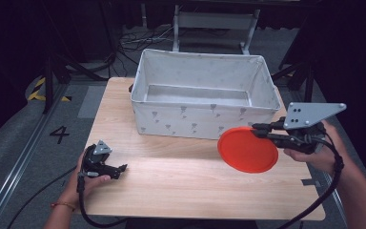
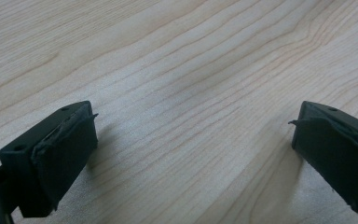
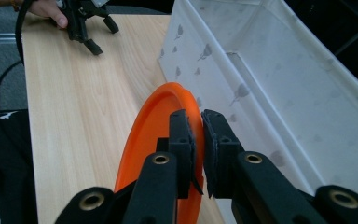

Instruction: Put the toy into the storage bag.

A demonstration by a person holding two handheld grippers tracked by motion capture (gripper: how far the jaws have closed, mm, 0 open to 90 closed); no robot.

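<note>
Right gripper (image 1: 259,131): clenched on the rim of the orange plate, held in the person's right hand above the table's right part; jaws pointing leftward in the high view, grey three-cornered plate on top
Orange plate (image 1: 247,150): round, flat, clamped at its upper right edge between the right gripper's pads; hanging tilted, off the tabletop, reaching leftward and downward from the jaws; in the right gripper view (image 3: 161,135) seen edge-on, standing between the two black jaws
Fabric storage bin (image 1: 202,93): white with small grey print, open-topped, just beyond the right gripper's jaw tips; front wall close behind the held plate, whether touching cannot be told; in the right gripper view (image 3: 270,79) to the right of the jaws
Left gripper (image 1: 119,169): released, jaws standing wide apart with bare wood between them; held low over the table's near left corner in the left hand (image 1: 83,183), well apart from the plate
Wooden table (image 1: 171,176): pale grain, directly beneath both grippers
Cables: black, trailing from each gripper toward the person
</note>
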